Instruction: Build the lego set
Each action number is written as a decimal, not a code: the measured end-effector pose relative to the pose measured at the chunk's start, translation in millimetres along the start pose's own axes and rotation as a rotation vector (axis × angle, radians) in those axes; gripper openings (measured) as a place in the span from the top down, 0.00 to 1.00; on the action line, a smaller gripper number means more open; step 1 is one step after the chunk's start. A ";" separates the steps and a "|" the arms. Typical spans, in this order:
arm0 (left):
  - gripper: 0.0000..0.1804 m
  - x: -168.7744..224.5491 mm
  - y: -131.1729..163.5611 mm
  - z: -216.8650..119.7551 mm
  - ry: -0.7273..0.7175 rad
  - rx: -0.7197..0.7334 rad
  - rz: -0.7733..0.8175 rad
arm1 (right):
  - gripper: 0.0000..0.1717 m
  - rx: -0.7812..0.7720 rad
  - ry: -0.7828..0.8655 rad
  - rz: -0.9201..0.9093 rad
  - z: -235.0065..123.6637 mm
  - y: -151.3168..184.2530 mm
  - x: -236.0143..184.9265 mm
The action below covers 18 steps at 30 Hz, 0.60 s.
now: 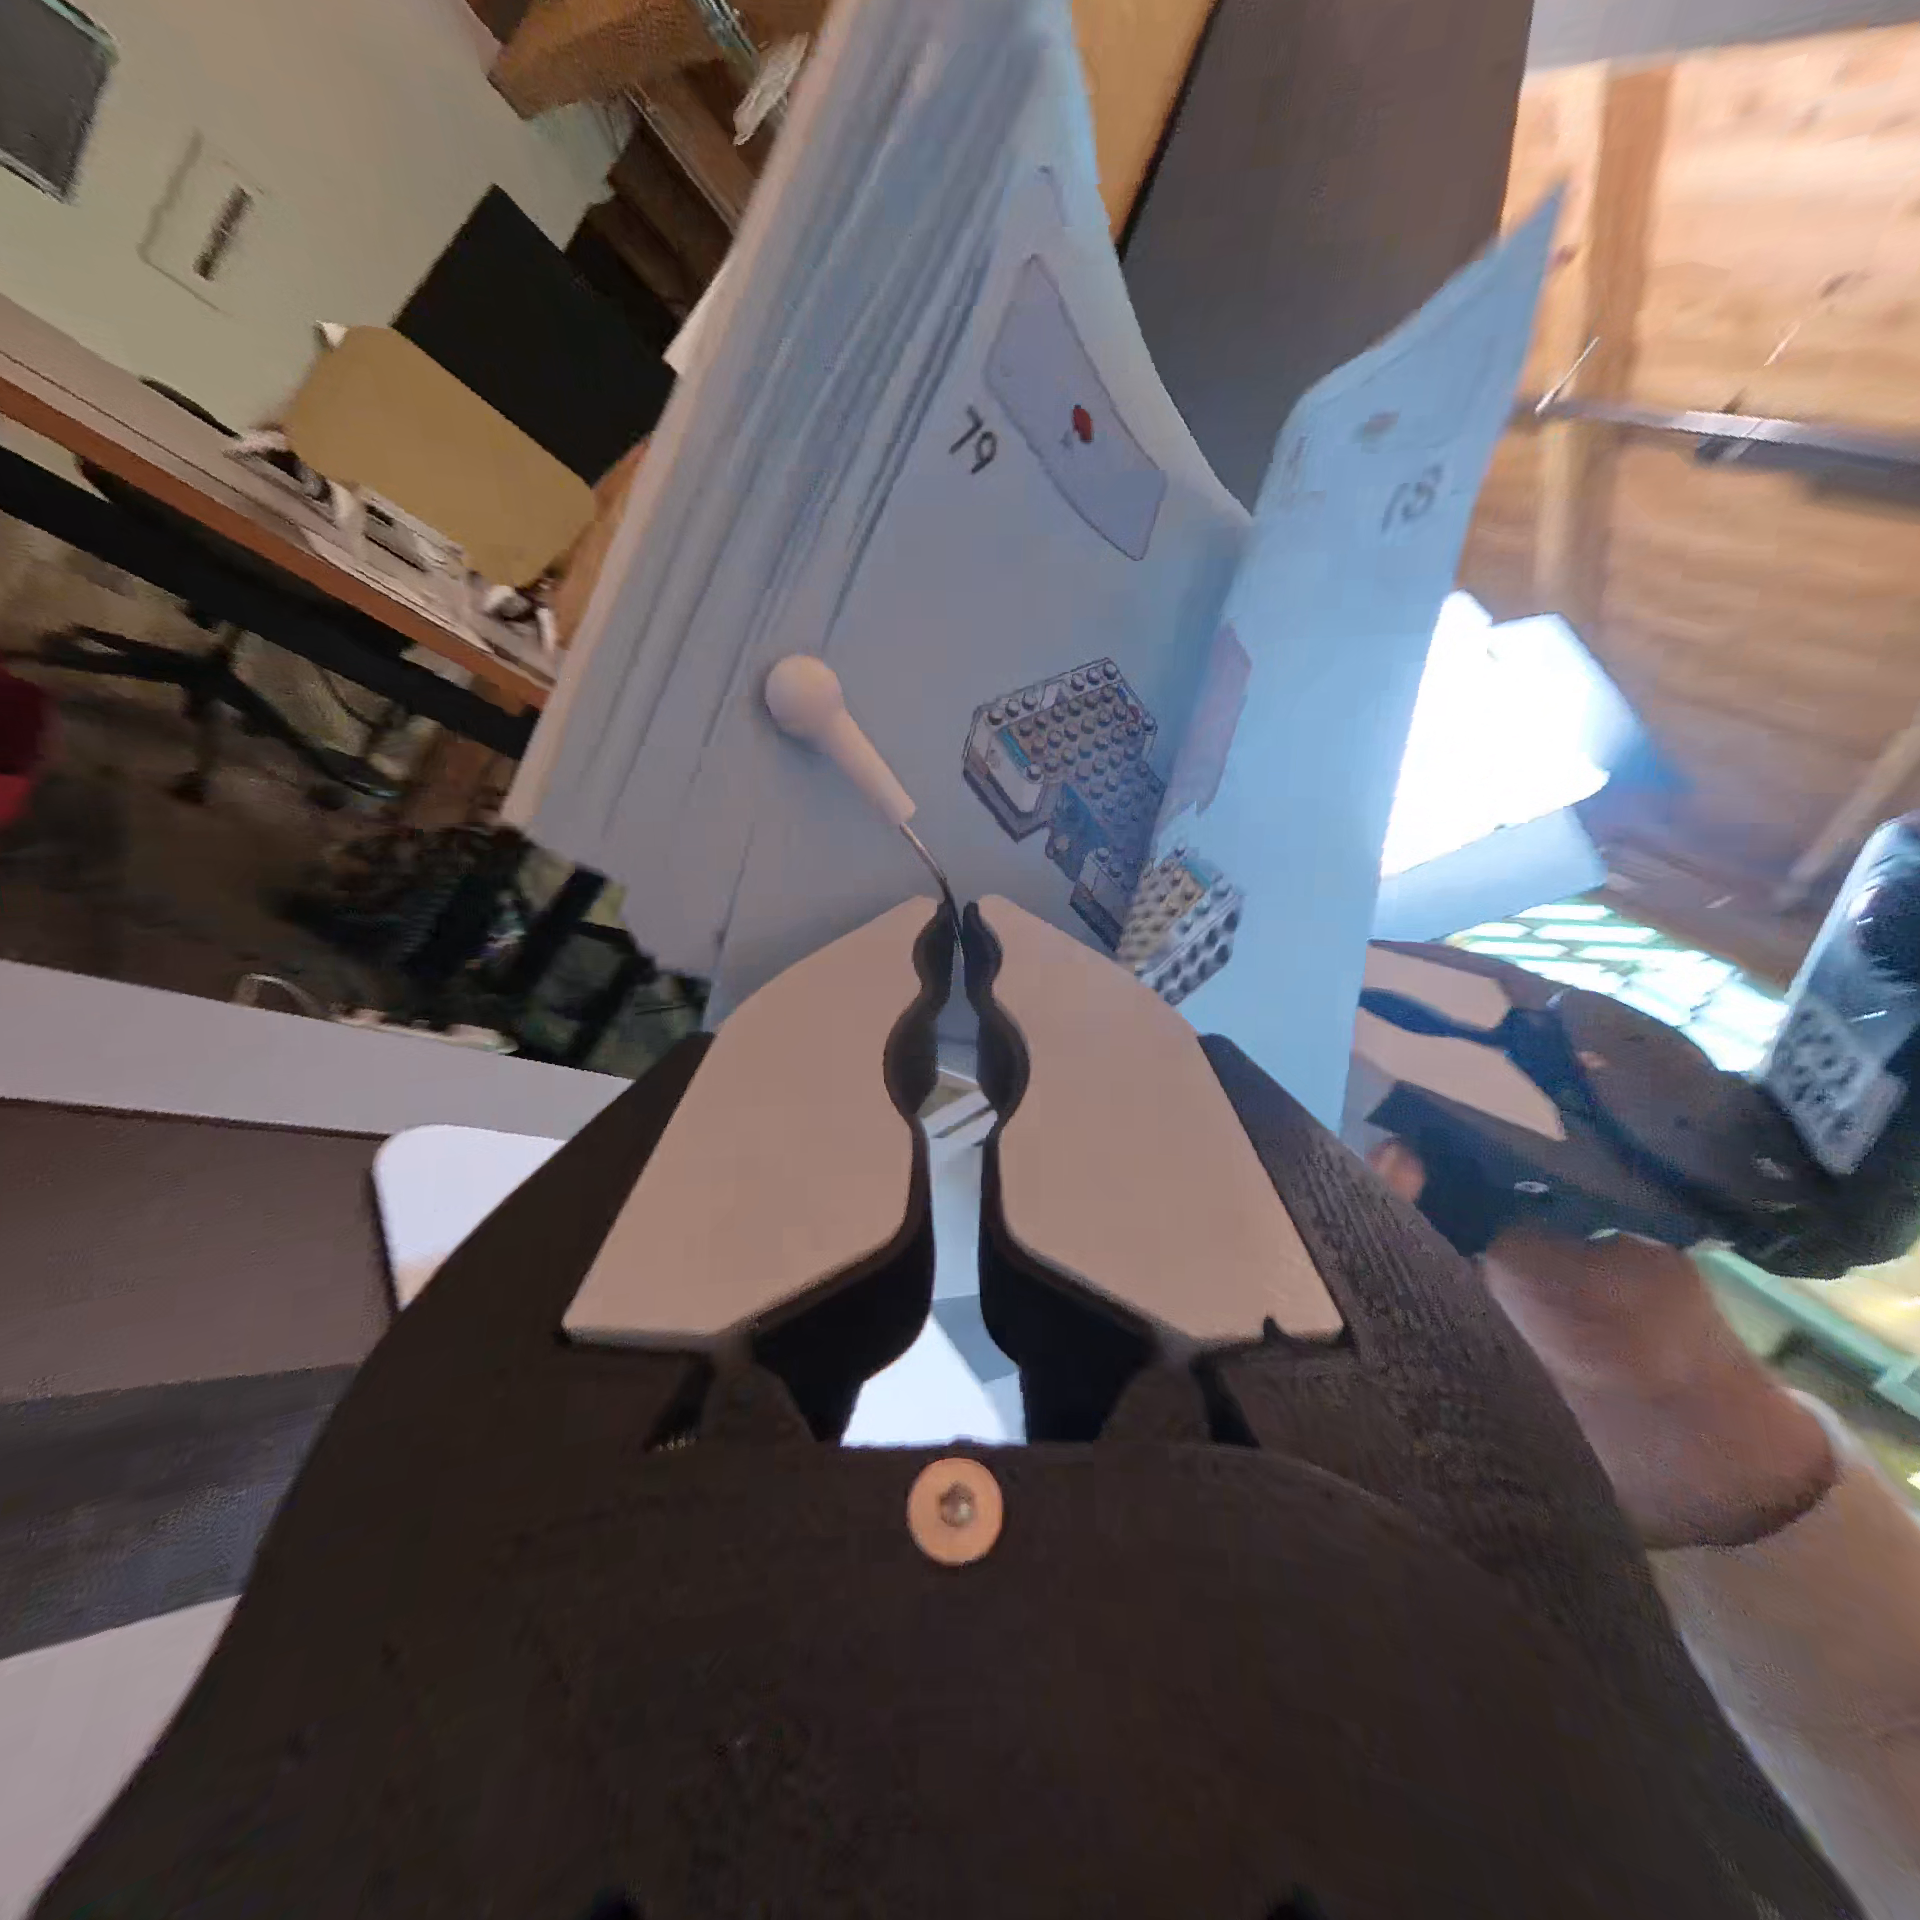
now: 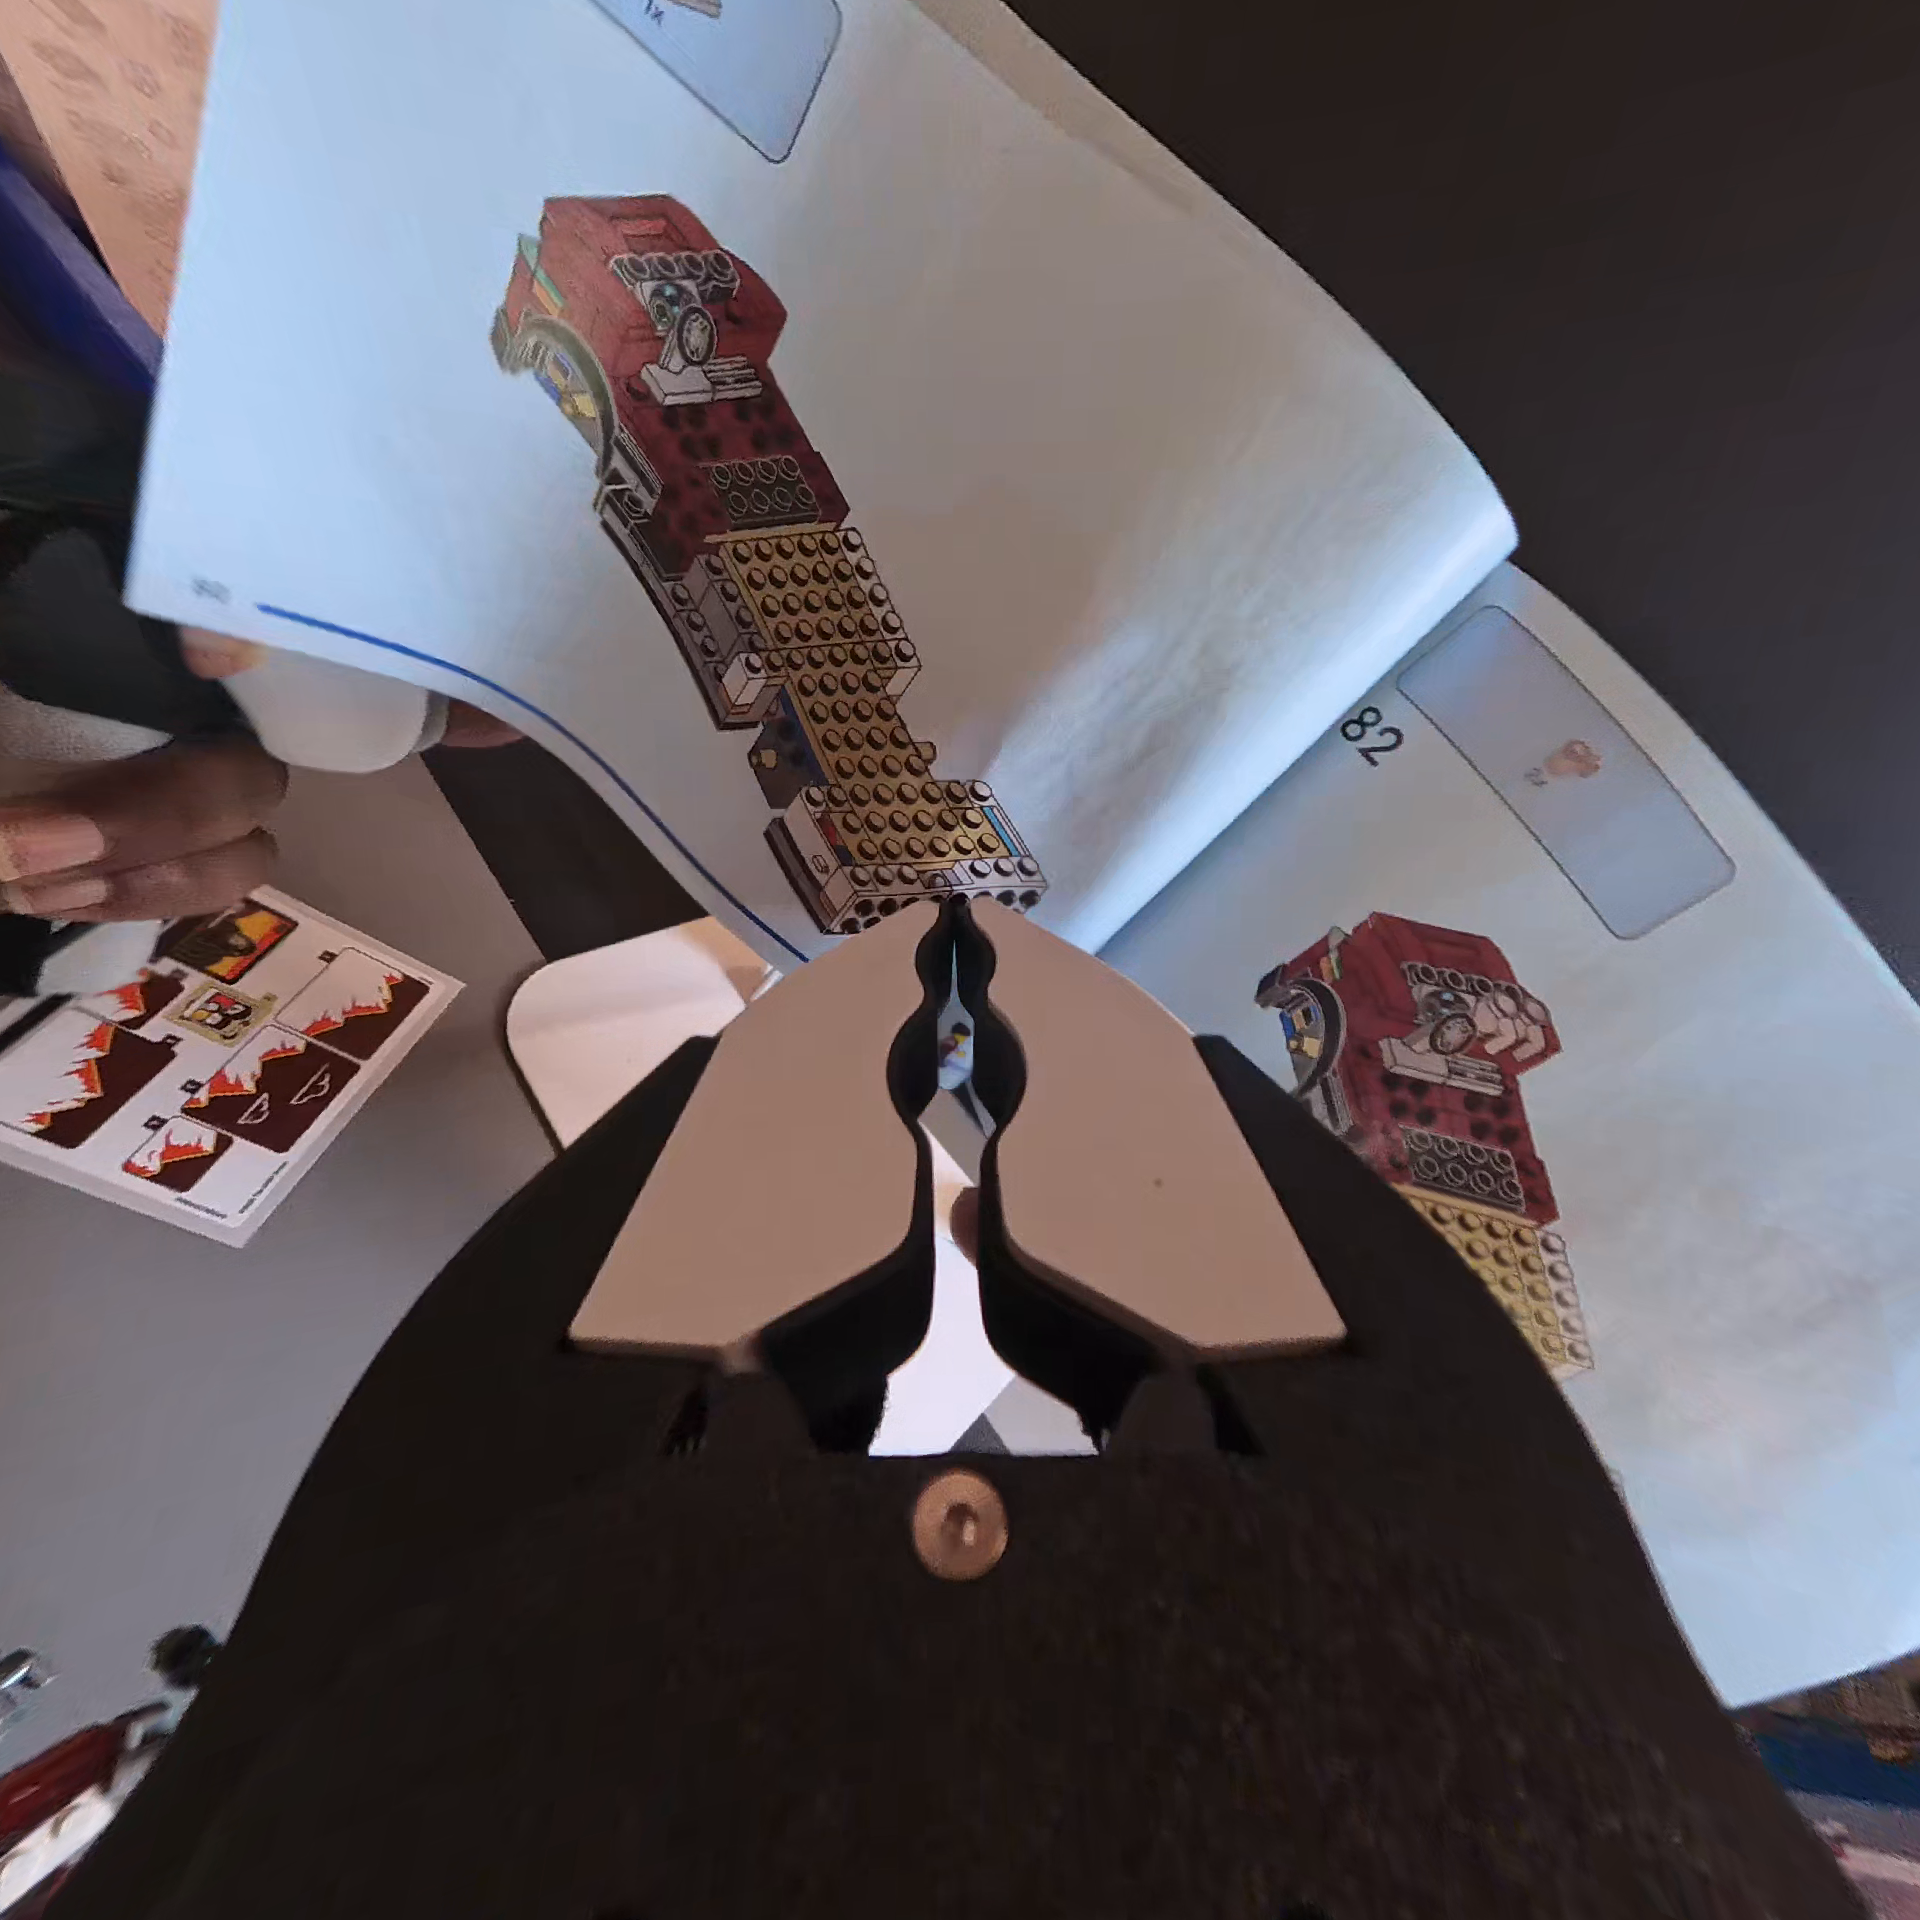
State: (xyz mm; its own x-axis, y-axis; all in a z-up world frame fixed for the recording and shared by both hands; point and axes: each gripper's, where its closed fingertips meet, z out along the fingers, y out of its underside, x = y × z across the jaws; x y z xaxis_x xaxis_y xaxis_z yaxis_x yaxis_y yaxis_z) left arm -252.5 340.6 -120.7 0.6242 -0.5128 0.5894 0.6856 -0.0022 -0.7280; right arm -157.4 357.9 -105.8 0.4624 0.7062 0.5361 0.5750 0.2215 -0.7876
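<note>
My left gripper [image 1: 956, 916] is shut on the thin metal blade of a small tool [image 1: 878, 774] with a white bulb handle, which sticks up and to the left from the fingertips. Behind it the light-blue instruction booklet [image 1: 883, 416] stands open. One thin page [image 1: 1382, 644] is raised to the right. My right gripper [image 2: 956, 906] is shut on the lower edge of that raised, curved page [image 2: 1039, 468]. It also shows in the left wrist view [image 1: 1392, 1013], at the foot of the page. The facing page [image 2: 1714, 1195] lies flat.
A sticker sheet [image 2: 208, 1060] with flame prints lies on the grey table to the left. A white tray [image 2: 623, 1018] sits under the fingers and also shows in the left wrist view [image 1: 457, 1195]. A hand [image 2: 125, 831] is at the left edge. A partly built red model [image 2: 62, 1787] is at the bottom left. My hands' fingertips stand some 11 cm from each other. Both grippers' tips are roughly 25 cm from the partly built red model [image 2: 62, 1787].
</note>
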 end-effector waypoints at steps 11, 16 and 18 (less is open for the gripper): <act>1.00 -8.6 13.5 -17.1 0.137 0.182 -0.427 | 1.00 -0.114 0.051 -0.017 20.0 -0.2 -4.4; 1.00 -10.1 20.8 -21.3 0.098 0.243 -0.534 | 1.00 -0.145 0.086 -0.016 28.3 1.7 -3.7; 0.99 -10.9 22.1 -21.8 0.086 0.268 -0.568 | 1.00 -0.159 0.084 -0.004 31.5 0.1 -5.6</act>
State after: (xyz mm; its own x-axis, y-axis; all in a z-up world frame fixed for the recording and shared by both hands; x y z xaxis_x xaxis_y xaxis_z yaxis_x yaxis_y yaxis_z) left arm -252.3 327.4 -150.8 0.1109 -0.5625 0.8193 0.9780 -0.0846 -0.1904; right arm -181.2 375.1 -118.5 0.5105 0.6455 0.5681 0.6734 0.1108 -0.7310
